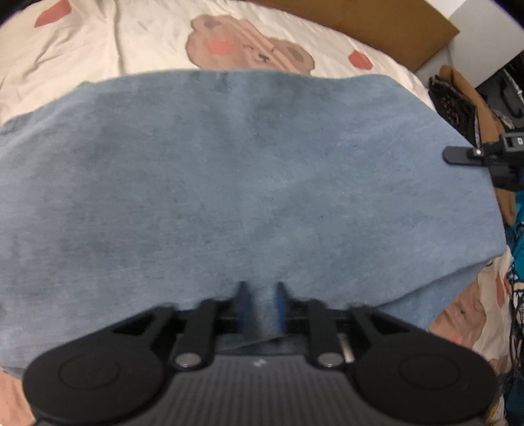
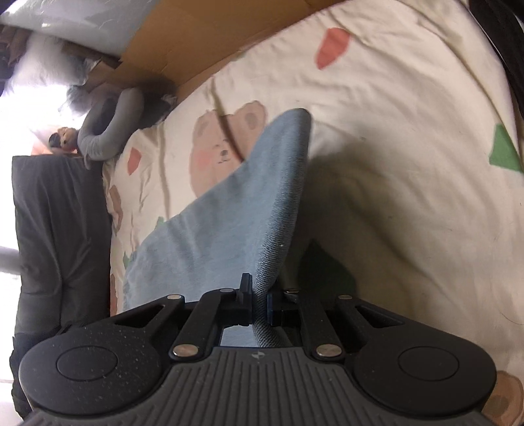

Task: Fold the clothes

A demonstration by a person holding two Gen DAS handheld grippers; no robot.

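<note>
A blue denim garment [image 1: 229, 183] lies spread over the bear-print bed sheet [image 1: 98, 39]. My left gripper [image 1: 261, 295] pinches the garment's near edge, with cloth between its narrowly set fingers. My right gripper [image 2: 258, 295] is shut on a folded edge of the same garment [image 2: 249, 196] and holds it lifted off the sheet [image 2: 409, 164], casting a shadow. The right gripper also shows at the right edge of the left wrist view [image 1: 458, 154], at the garment's right side.
A brown cardboard box [image 1: 376, 26] stands at the far side of the bed. Dark and patterned items [image 1: 458, 101] lie at the right edge. In the right wrist view, a dark grey cloth pile [image 2: 59, 222] and a grey sleeve-like item [image 2: 108, 127] sit at the left.
</note>
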